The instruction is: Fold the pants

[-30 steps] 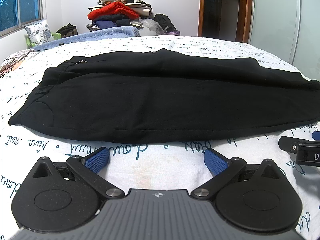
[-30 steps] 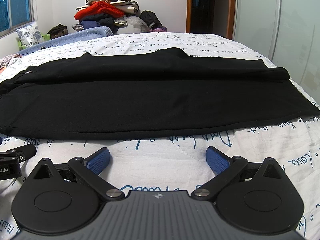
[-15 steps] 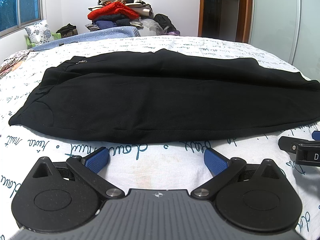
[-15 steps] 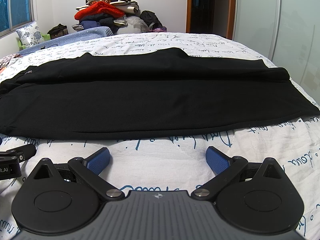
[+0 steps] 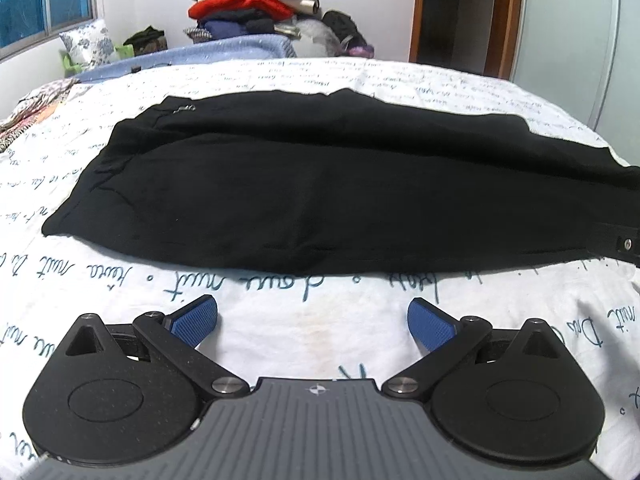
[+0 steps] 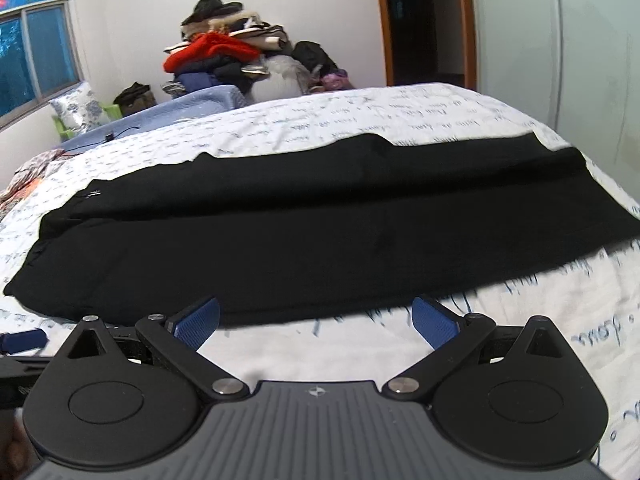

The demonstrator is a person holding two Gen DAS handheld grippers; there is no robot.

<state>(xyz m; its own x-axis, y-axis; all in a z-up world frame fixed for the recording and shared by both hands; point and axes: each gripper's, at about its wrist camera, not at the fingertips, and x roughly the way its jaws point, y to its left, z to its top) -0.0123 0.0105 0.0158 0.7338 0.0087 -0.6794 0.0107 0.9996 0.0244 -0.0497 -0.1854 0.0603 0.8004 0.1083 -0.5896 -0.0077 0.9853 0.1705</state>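
Two grippers face a pair of black pants (image 5: 320, 192) laid lengthwise across a bed sheet (image 5: 280, 332) printed with blue handwriting, waistband end to the left, leg hems to the right, one leg folded over the other. At far left, a floral pillow (image 5: 86, 46) sits under the window (image 5: 44, 0). Right of it, a pile of clothes (image 5: 248, 4) with a red garment rises against the back wall. The left gripper (image 5: 313, 322) hangs just short of the pants' near edge, its blue pads spread wide with only sheet between them. The right gripper (image 6: 316, 318) is tilted, equally wide open and empty, its left pad (image 6: 198, 320) overlapping the pants' near edge in view; contact cannot be told. At far right stand a dark doorway (image 5: 456, 12) and a pale wardrobe door (image 5: 568, 40).
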